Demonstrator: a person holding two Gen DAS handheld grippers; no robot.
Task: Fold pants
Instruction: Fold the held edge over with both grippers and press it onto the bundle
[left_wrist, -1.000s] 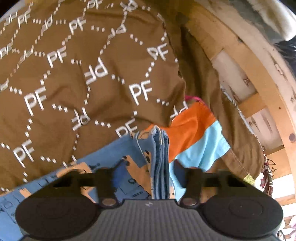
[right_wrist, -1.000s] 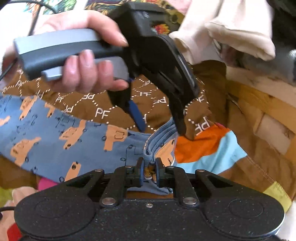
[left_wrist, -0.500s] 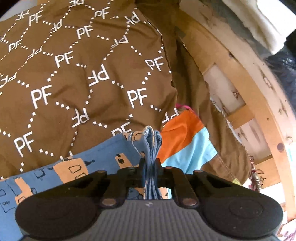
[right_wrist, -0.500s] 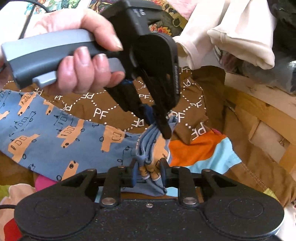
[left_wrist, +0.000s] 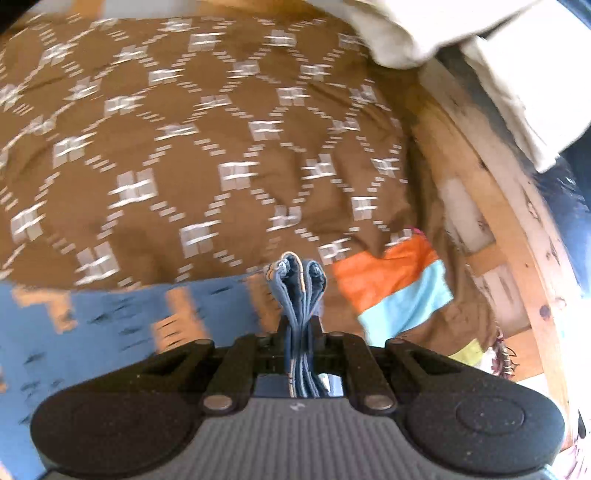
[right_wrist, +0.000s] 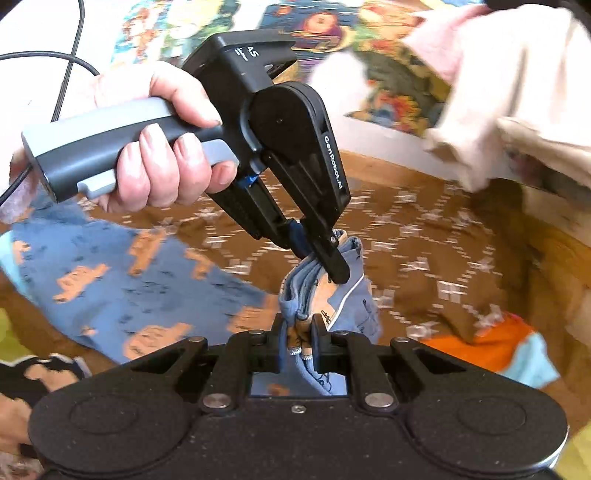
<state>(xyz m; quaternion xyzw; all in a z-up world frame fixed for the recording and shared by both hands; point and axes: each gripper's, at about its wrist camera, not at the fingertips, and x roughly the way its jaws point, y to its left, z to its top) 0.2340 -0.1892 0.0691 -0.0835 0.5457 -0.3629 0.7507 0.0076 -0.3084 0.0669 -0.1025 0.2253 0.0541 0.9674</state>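
Note:
The pants (right_wrist: 110, 280) are blue with orange truck prints and lie across a brown bedspread (right_wrist: 424, 243). My right gripper (right_wrist: 298, 334) is shut on a bunched edge of the pants. My left gripper (right_wrist: 317, 258), held in a hand, is shut on the same bunch just above it. In the left wrist view the left gripper (left_wrist: 300, 325) pinches several folded blue layers of the pants (left_wrist: 110, 317), lifted off the bedspread (left_wrist: 184, 147).
An orange and light blue fabric patch (left_wrist: 399, 284) lies to the right on the bedspread. A wooden bed frame (left_wrist: 509, 236) runs along the right. Cream cloth (right_wrist: 517, 81) hangs at the upper right. A black cable (right_wrist: 70, 59) trails at the left.
My left gripper closed on the bunched pants edge. Both grippers have risen with it, lifting the edge off the bedspread. The views are motion blurred now.

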